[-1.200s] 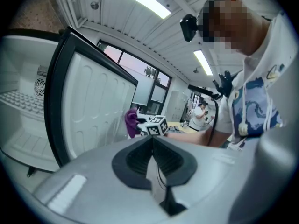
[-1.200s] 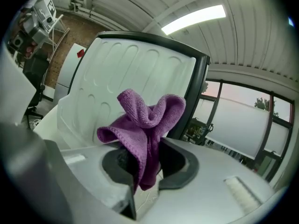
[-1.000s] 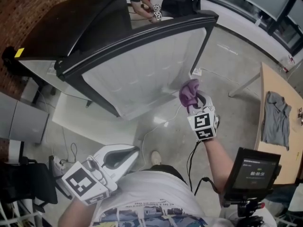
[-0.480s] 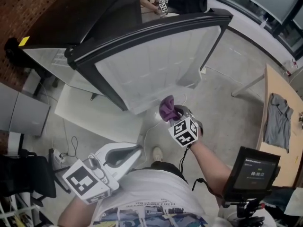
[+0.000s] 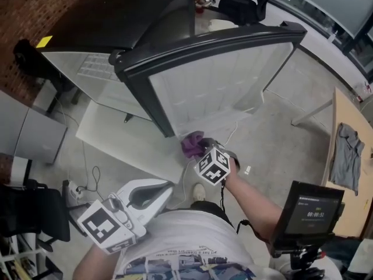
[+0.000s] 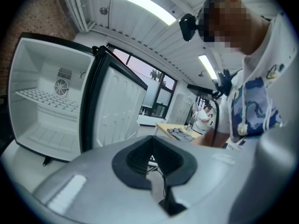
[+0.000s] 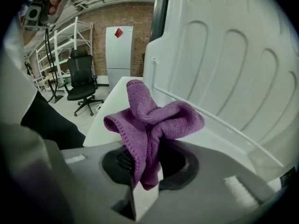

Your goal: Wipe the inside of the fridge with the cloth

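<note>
Grey floor (image 5: 274, 134) below; our right gripper (image 5: 199, 150), clamping the cloth (image 5: 191, 143), has slid down the fridge door (image 5: 227, 80) to mid-frame, so this stroke seems finished; left gripper (image 5: 166, 186) closed.

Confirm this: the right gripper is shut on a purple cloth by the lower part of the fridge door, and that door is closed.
Not quite: the fridge door is open, not closed. The left gripper view shows it swung out beside the white interior and its shelf. The rest holds: the right gripper is shut on the purple cloth by the door's lower part.
</note>
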`<state>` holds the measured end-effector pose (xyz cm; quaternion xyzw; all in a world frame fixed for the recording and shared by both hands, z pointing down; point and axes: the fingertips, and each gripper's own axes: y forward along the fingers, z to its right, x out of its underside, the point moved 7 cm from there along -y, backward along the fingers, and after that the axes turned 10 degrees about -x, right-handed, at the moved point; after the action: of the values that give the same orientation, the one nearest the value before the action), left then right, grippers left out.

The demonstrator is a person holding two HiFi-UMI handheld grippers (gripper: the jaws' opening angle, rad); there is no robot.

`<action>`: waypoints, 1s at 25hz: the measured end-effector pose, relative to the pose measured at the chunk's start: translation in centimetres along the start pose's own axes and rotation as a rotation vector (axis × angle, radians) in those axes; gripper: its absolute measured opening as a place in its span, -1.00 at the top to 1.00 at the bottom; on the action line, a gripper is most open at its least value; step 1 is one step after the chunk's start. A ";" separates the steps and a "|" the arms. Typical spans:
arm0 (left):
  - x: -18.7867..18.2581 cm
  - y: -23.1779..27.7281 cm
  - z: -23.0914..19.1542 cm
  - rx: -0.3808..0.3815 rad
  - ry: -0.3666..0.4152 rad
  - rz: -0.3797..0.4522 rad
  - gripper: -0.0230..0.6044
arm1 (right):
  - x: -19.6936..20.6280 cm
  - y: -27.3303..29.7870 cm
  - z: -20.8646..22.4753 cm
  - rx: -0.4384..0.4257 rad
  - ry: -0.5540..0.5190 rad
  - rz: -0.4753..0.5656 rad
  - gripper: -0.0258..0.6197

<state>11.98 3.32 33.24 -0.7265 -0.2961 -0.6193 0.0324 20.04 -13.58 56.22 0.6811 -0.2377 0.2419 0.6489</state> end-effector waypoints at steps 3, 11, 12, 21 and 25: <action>0.1 -0.5 -0.6 -0.004 -0.003 0.003 0.90 | -0.6 0.3 -0.5 -0.039 -0.012 -0.013 0.67; 0.0 -0.6 -1.1 0.007 0.000 -0.001 0.90 | -1.7 0.0 0.1 -0.232 -0.010 -0.054 0.67; -0.1 -0.5 -1.0 0.010 0.002 -0.001 0.90 | -1.8 -0.1 0.4 -0.249 -0.010 -0.056 0.67; 0.0 0.2 -0.7 0.004 0.000 -0.015 0.90 | -0.3 -0.7 3.1 -0.358 0.180 -0.002 0.67; -0.5 1.0 -0.6 0.003 -0.002 -0.022 0.90 | 0.5 -1.3 4.8 -0.356 0.230 0.022 0.67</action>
<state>11.87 2.09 33.26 -0.7239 -0.3050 -0.6183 0.0267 21.37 -18.31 55.30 0.5212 -0.2087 0.2792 0.7790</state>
